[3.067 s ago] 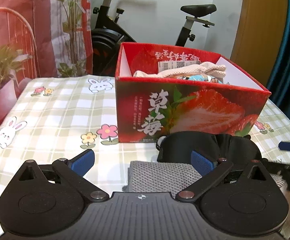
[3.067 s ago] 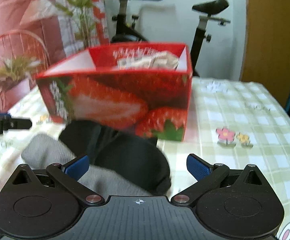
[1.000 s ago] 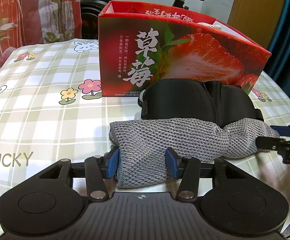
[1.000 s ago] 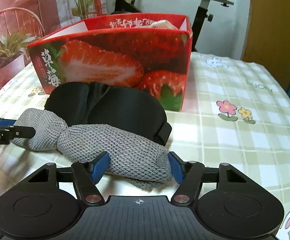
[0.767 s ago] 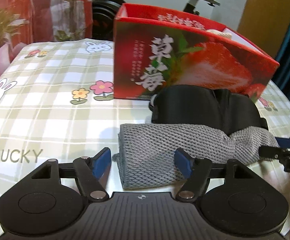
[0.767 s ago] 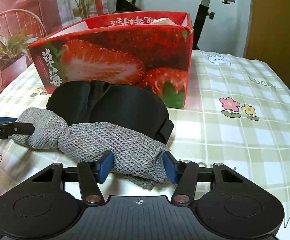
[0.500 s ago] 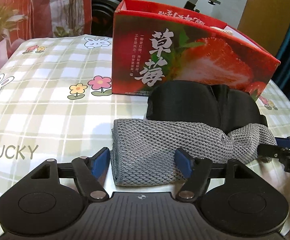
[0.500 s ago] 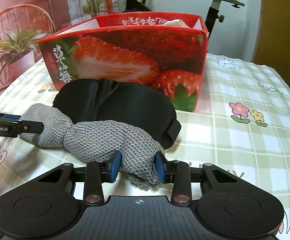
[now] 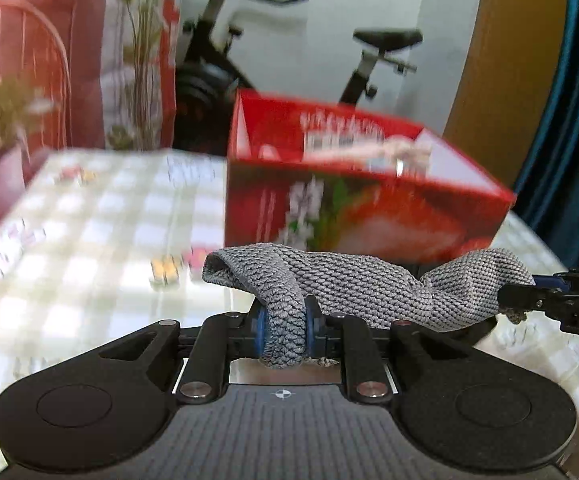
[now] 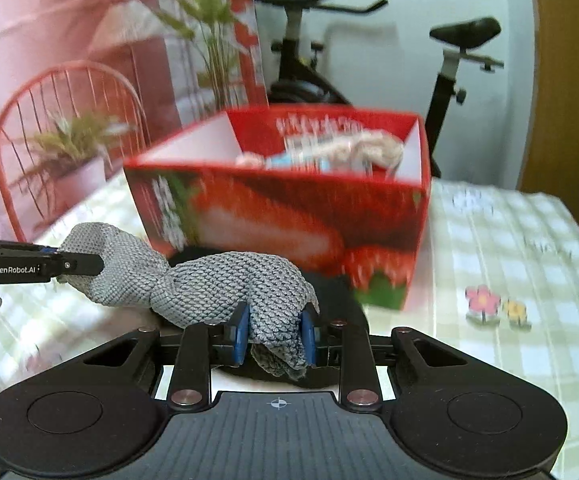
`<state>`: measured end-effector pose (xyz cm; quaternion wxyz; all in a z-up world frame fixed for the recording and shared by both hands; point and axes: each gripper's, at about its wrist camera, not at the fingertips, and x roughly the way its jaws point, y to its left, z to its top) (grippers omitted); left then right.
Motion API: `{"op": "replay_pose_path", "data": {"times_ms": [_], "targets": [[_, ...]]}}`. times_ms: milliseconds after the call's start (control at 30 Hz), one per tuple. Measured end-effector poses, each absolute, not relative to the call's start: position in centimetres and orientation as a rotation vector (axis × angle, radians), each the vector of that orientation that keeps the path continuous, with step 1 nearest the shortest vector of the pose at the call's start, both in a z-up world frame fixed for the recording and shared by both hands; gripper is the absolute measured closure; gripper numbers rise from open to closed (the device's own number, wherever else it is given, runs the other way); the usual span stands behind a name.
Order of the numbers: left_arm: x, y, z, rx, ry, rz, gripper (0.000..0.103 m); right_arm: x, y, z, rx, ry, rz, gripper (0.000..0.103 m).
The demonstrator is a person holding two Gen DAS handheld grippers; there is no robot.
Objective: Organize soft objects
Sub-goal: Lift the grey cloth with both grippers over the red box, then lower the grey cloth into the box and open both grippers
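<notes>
A grey knitted cloth (image 9: 353,284) hangs stretched between my two grippers, lifted above the table. My left gripper (image 9: 285,330) is shut on its left end. My right gripper (image 10: 275,334) is shut on its other end (image 10: 225,280). Each gripper's tip shows in the other's view, the right gripper (image 9: 545,300) and the left gripper (image 10: 49,266). A black eye mask (image 10: 329,292) lies on the table under the cloth. The red strawberry box (image 10: 289,216), also in the left wrist view (image 9: 349,208), stands just behind, open on top with pale soft items (image 10: 353,152) inside.
The table has a green checked cloth (image 10: 509,264) with flower prints. A red wire chair (image 10: 61,120) with a potted plant (image 10: 69,148) stands at the left. An exercise bike (image 10: 449,64) stands behind the box.
Both grippers have closed tight on the ends of the grey cloth and lifted it off the table. The eye mask stays on the table. The views are blurred by upward motion.
</notes>
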<state>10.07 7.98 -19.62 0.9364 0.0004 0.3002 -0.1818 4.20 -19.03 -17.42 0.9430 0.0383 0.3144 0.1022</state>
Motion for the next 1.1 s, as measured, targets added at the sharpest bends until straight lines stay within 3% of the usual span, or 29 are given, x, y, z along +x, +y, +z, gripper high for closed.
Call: {"op": "replay_pose_path", "data": {"times_ms": [500,1100], "targets": [[14.8,5.7,-11.9,0.03,0.467,-0.412,0.084,9.0,-20.5,-8.7,-0.025,0.444,0.217,0.079],[22.6,-0.1,-13.8,0.217,0.657,-0.526,0.084,18.7,-18.7,-12.3,-0.174,0.716,0.223,0.079]]}}
